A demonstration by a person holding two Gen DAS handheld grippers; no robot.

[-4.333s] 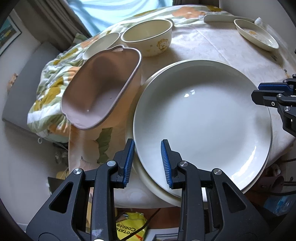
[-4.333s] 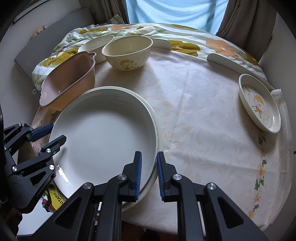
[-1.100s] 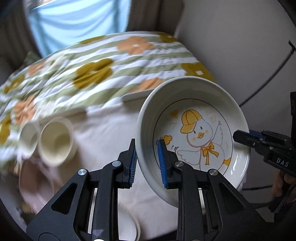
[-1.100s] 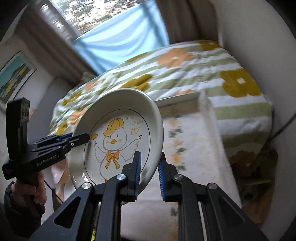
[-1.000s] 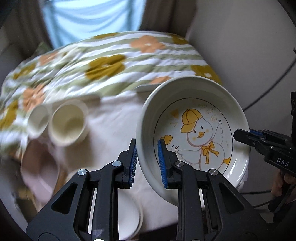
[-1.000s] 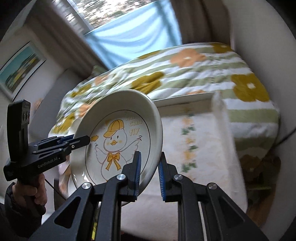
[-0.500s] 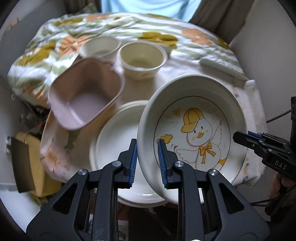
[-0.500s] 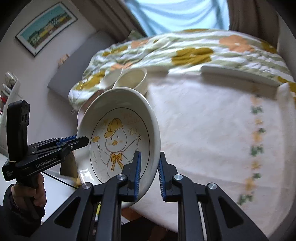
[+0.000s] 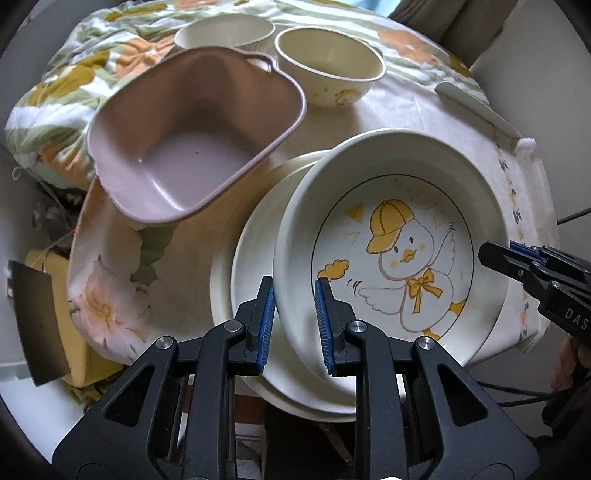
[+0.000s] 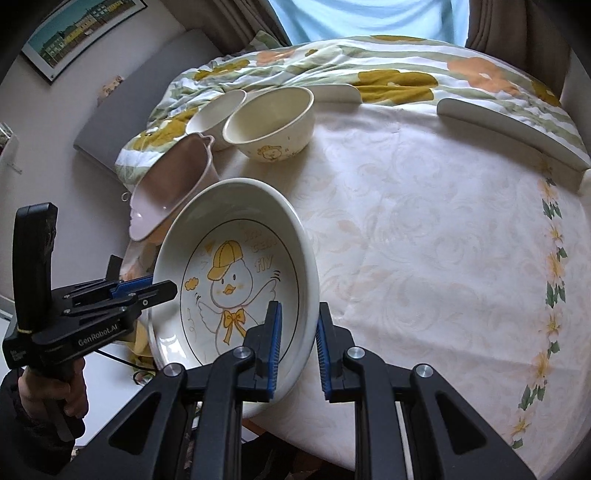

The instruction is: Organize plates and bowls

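A white plate with a yellow-capped duck drawing [image 9: 399,258] [image 10: 236,280] hangs in the air between both grippers. My left gripper [image 9: 294,325] is shut on its left rim; in the right wrist view the left gripper [image 10: 162,290] comes in from the left. My right gripper [image 10: 298,350] is shut on the opposite rim and shows in the left wrist view as the right gripper [image 9: 496,254]. Just under the duck plate lie the stacked large white plates [image 9: 240,266], mostly hidden by it.
A pink squarish tub [image 9: 192,136] [image 10: 170,181] sits left of the stack. Behind it stand a cream duck bowl [image 9: 328,66] [image 10: 269,122] and a smaller white bowl [image 9: 221,35] [image 10: 214,118]. The round table's cloth [image 10: 424,229] stretches right. A flowered blanket [image 10: 369,62] lies beyond.
Both grippers have carried the duck plate down and leftward across the table, from near the blanket side until it hangs over the large white plates. The grips on its rim are unchanged.
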